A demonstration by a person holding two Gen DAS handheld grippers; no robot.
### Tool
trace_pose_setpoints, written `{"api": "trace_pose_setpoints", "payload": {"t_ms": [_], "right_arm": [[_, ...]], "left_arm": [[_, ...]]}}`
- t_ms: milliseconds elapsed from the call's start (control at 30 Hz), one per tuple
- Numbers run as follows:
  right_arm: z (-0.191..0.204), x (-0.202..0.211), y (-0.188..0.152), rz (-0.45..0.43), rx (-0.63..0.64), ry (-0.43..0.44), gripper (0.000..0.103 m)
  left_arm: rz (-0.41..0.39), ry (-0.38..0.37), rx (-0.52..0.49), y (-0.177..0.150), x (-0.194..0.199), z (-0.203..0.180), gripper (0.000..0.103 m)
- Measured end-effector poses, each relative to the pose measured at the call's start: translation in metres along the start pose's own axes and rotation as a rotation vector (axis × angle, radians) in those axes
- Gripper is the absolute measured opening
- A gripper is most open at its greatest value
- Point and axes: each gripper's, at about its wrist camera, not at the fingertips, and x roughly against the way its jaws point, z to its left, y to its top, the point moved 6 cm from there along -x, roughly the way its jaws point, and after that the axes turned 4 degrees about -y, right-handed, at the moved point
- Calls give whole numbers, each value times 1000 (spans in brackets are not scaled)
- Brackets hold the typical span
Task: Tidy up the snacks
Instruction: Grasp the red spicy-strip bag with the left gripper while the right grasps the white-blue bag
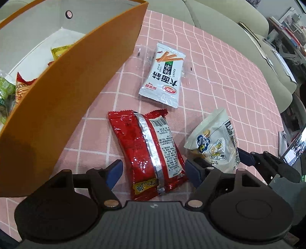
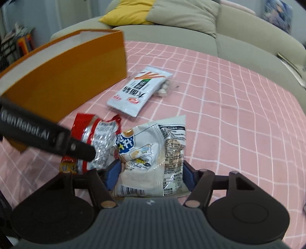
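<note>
On the pink checked cloth (image 1: 220,80) lies a red snack packet (image 1: 145,145), back side up, between the wide-apart fingers of my open left gripper (image 1: 154,168); neither pad touches it. To its right, my right gripper (image 2: 151,172) has both blue pads against the sides of a white-and-blue snack bag (image 2: 153,153). A white packet with orange sticks printed on it (image 1: 162,74) lies farther off. The orange box (image 1: 67,95) stands at the left, with several snacks (image 1: 23,88) inside. In the right wrist view the left gripper's black finger (image 2: 47,138) crosses over the red packet (image 2: 95,134).
A beige sofa (image 2: 229,44) with a yellow cushion (image 2: 126,11) runs behind the cloth. A clear packet of pale nuts (image 2: 164,88) lies under the white packet's far edge. A lit screen (image 1: 294,151) stands at the right edge, with shelves behind it.
</note>
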Motion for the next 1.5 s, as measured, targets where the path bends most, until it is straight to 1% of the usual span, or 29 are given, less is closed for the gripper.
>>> {"api": "trace_pose_setpoints", "payload": {"t_ms": [167,200,267,333,400,433,467,500,633,667,800,867,1033,1133,1200,1267,1367,1500], "right_arm": [[2,3,1,-15,2,-3,66],[2,5,2,-24,8,-9,67],[1,10,5,-53,17,-18,76],[0,13,8,-82,25,-19,77],[0,15,10,-98,38,-17,76],[1,13,10,-94,50,-16,72],[3,13,9,-89,66,-16,67],[4,12,8,-83,76,-20,65],[12,14,5,-94,145,-47,64],[14,14,4,-95,167,-63,64],[20,11,1,-91,219,-100,64],[20,11,1,-94,229,-114,57],[22,8,-1,-88,240,-112,46],[24,8,-1,-81,246,-108,41],[22,9,1,-80,219,-96,36],[15,12,3,-73,159,-81,32],[6,19,6,-58,61,-51,31],[7,32,11,-73,17,-41,31]], "left_arm": [[13,24,31,3,-8,-3,87],[15,43,43,5,-10,-2,87],[13,58,61,8,-14,-2,87],[13,84,66,12,-18,-2,87],[25,114,56,14,-23,-3,87],[28,123,55,14,-24,-3,87],[29,134,52,14,-26,-4,87],[31,144,47,14,-27,-4,87],[30,179,-13,15,-33,-11,87],[31,178,-24,14,-33,-12,84],[34,167,-51,13,-31,-13,80],[31,162,-70,12,-31,-13,80],[35,137,-93,10,-29,-13,80],[39,97,-78,8,-26,-10,80],[23,73,-68,8,-20,-9,79],[5,62,-74,9,-14,-11,80],[-15,29,-65,9,0,-13,79],[-57,-9,-51,13,25,-16,79]]}}
